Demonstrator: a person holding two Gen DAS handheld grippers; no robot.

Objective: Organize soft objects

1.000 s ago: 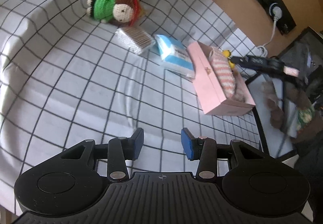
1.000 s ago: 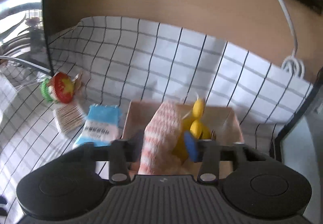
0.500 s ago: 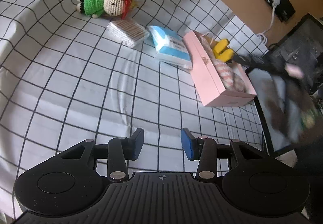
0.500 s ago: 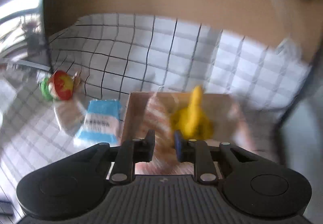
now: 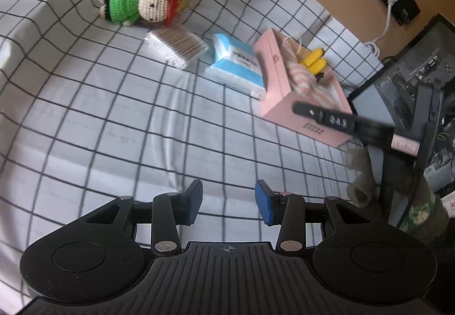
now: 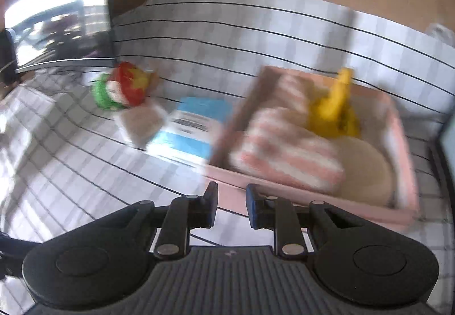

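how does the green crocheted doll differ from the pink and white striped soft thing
The green crocheted doll lies on the checked cloth, outside the pink box; the pink and white striped soft item sits inside that box, next to a yellow toy. The doll has several colours, green body, cream face, brown hair and red hat, while the striped item has only two. The doll has a clear figure shape; the striped item is a plain bundle. Both lie untouched by either gripper.

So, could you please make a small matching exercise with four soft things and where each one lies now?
Things:
1. crochet doll
2. striped cloth
3. blue tissue pack
4. cotton swab pack

Places:
A. inside the pink box
B. on the tablecloth, against the box's outer wall
C. between doll and tissue pack
D. farthest from the box

Pairs: 1-D, 2-A, 3-B, 4-C
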